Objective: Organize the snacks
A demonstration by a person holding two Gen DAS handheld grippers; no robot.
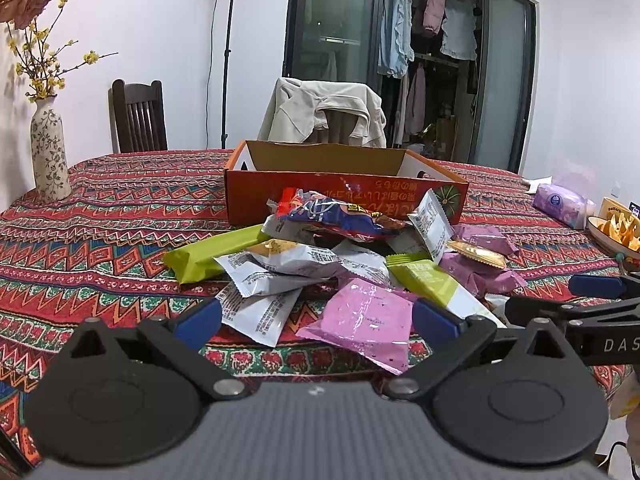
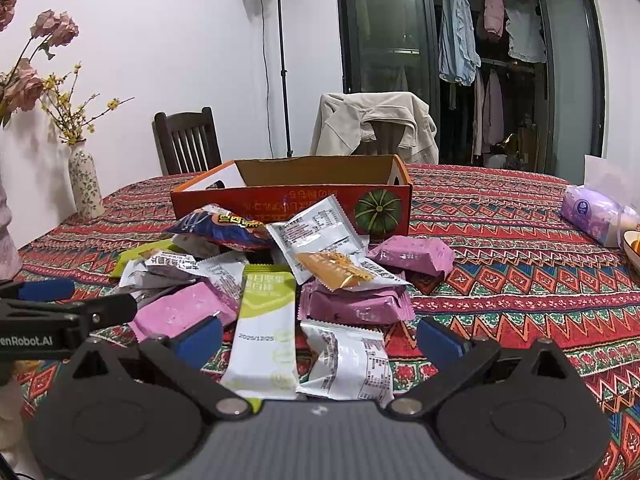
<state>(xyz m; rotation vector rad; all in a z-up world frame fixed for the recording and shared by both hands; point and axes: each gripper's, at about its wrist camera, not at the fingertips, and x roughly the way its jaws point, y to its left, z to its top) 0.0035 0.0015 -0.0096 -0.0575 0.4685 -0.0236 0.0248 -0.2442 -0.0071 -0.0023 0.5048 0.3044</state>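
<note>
A pile of snack packets (image 1: 340, 256) lies on the patterned tablecloth in front of an open orange cardboard box (image 1: 344, 184); the pile (image 2: 280, 276) and the box (image 2: 296, 200) also show in the right wrist view. My left gripper (image 1: 318, 318) is open and empty, its jaws on either side of a pink packet (image 1: 366, 326) and a white packet (image 1: 258, 312) at the pile's near edge. My right gripper (image 2: 320, 338) is open and empty, its jaws around a green-and-white bar (image 2: 266, 320) and a white packet (image 2: 348, 360). A blue-and-red bag (image 1: 340, 216) tops the pile.
A flowered vase (image 1: 50, 152) stands at the table's far left. A purple tissue pack (image 1: 562, 204) and a bowl of chips (image 1: 618, 230) sit at the right. Two chairs stand behind the table, one draped with a beige jacket (image 1: 324, 114). The right gripper's finger (image 1: 596, 286) shows at the right.
</note>
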